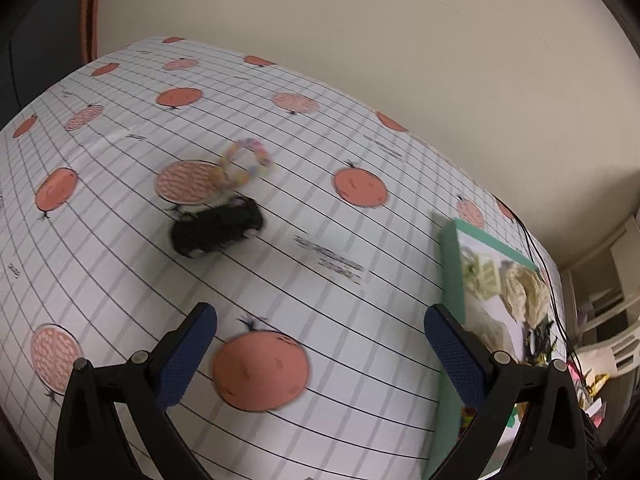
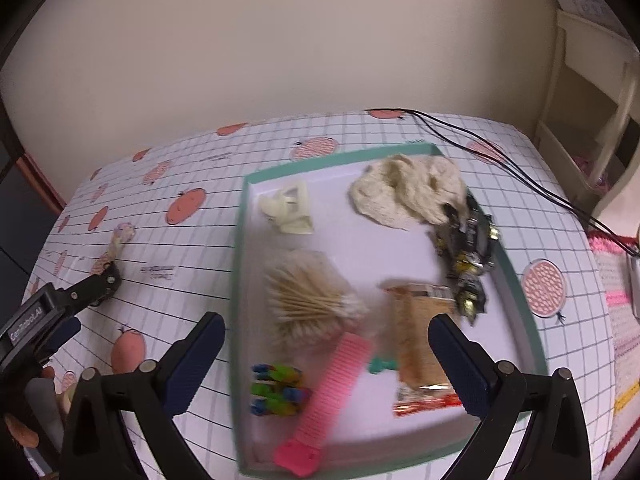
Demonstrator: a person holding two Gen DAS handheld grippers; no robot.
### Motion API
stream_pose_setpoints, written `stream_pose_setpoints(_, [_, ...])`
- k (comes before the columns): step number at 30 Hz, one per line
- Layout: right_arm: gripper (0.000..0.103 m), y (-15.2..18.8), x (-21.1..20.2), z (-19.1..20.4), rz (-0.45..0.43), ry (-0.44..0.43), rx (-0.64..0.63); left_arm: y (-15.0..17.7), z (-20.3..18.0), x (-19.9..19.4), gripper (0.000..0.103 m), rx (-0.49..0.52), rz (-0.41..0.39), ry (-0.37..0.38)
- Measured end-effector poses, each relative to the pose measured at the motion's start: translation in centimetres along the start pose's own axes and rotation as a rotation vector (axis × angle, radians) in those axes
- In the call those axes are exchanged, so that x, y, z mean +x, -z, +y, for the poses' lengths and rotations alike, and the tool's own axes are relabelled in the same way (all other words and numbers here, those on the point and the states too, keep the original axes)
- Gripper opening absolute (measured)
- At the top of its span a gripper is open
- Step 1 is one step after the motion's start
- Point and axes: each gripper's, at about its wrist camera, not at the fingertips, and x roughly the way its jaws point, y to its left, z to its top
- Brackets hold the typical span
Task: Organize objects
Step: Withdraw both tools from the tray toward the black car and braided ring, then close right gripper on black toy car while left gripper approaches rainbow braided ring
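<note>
The desk (image 2: 192, 240) wears a white grid cloth printed with orange fruit. On its right part sits a teal-rimmed tray (image 2: 239, 280) holding a cream cloth (image 2: 404, 192), a bundle of cotton swabs (image 2: 308, 296), a snack packet (image 2: 420, 344), a pink comb (image 2: 324, 396), a cream clip (image 2: 290, 208), dark wrapped sweets (image 2: 468, 248) and small coloured pegs (image 2: 276, 394). Left of the tray, well apart, a black toy car (image 1: 218, 226) lies on the cloth, a pastel bead ring (image 1: 244, 162) just beyond it. The left tool (image 1: 320, 356) hovers near the car, released and empty. The right tool (image 2: 326, 364) hangs over the tray, fingers spread, gripping nothing.
</note>
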Motion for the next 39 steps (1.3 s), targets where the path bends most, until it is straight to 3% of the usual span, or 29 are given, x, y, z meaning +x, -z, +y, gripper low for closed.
stream_pose_setpoints(24, [0.102,0.9,4.3,14.7,0.016,-0.119,-0.152,-4.2,14.0,-0.9,0.103,-0.195,-0.027,-0.137])
stream_pose_setpoints(31, [0.101,1.2,5.8,18.7,0.032,-0.164,-0.190,-4.5,16.4,-0.9,0.103,-0.214,-0.024,-0.174])
stream_pose_setpoints(39, [0.097,0.5,7.6,20.6,0.064,-0.169,-0.176,-5.1,17.3,-0.5,0.103,-0.210,-0.029,-0.206])
